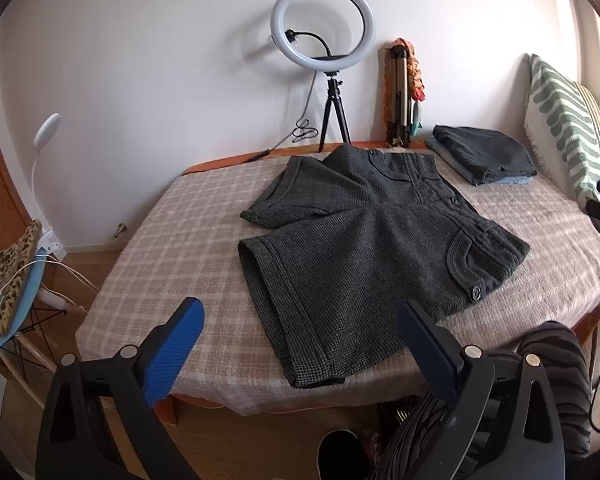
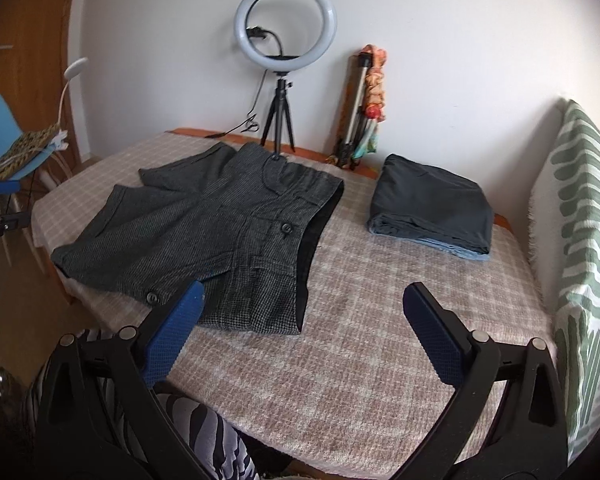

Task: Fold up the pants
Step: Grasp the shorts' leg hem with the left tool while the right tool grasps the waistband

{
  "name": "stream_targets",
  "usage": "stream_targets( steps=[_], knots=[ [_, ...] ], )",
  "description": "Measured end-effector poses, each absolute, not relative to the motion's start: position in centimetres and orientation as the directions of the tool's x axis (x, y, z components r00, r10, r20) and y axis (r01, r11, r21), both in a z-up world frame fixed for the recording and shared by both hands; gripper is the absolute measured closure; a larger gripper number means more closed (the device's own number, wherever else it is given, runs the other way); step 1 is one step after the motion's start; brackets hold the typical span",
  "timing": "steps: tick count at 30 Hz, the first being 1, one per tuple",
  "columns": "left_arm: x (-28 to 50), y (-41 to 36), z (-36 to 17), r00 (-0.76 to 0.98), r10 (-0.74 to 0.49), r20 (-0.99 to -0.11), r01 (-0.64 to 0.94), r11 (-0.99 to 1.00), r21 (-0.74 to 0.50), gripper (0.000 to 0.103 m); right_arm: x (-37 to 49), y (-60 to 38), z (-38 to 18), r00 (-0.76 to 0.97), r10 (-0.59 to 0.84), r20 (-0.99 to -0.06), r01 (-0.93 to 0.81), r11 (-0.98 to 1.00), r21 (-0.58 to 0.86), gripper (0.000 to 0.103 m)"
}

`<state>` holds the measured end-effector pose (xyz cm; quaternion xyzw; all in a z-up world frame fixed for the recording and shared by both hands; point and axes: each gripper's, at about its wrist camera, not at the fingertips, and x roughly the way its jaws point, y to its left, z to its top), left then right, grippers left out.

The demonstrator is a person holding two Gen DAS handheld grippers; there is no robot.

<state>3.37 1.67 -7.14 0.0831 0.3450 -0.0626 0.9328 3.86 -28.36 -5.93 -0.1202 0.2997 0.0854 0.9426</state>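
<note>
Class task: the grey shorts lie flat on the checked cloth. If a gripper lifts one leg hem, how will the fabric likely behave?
The grey shorts look like thick woven cloth, so they would probably drape and sag rather than stay stiff. Buttons and pockets near the waistband likely make that end heavier. The textured checked cloth probably limits sliding.

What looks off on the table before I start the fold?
Only the grey shorts: the far leg lies rumpled with a fold in it, and the near leg's hem hangs over the table edge. Both grippers, left and right, are open and empty.
</note>
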Motion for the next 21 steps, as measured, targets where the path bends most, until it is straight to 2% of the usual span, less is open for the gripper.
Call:
stream_targets(
  steps=[2,6,8,10,12,15,21],
  knots=[
    [3.6,1.3,-8.3,0.728,-0.066,-0.683,0.218,0.966,0.139,0.008,4.5,-27.3,-7.2,0.755,0.112,-0.646,-0.316,0.926,-0.209,0.016],
    [4.0,0.5,-10.7,0.664,-0.117,-0.738,0.318,0.938,0.137,0.013,5.9,-25.3,-9.9,0.664,0.137,-0.735,-0.457,0.853,-0.253,0.019],
    [4.3,0.6,-11.7,0.628,-0.144,-0.764,0.346,0.932,0.108,0.014,6.6,-24.5,-11.1,0.618,0.135,-0.775,-0.503,0.825,-0.257,0.034],
    [4.6,0.6,-12.6,0.61,-0.153,-0.778,0.358,0.929,0.099,0.02,7.4,-23.9,-12.2,0.574,0.142,-0.807,-0.543,0.803,-0.245,0.041],
    [4.9,0.4,-13.3,0.596,-0.155,-0.788,0.373,0.922,0.101,0.03,8.0,-23.3,-13.0,0.538,0.159,-0.828,-0.581,0.782,-0.227,0.042],
    [4.9,0.0,-13.8,0.584,-0.173,-0.793,0.422,0.9,0.114,0.039,8.7,-22.2,-14.2,0.485,0.181,-0.856,-0.648,0.732,-0.212,0.045],
    [4.7,-1.8,-13.1,0.567,-0.267,-0.779,0.576,0.804,0.144,0.038,9.6,-20.6,-16.2,0.431,0.162,-0.888,-0.71,0.668,-0.223,0.045]
  ],
)
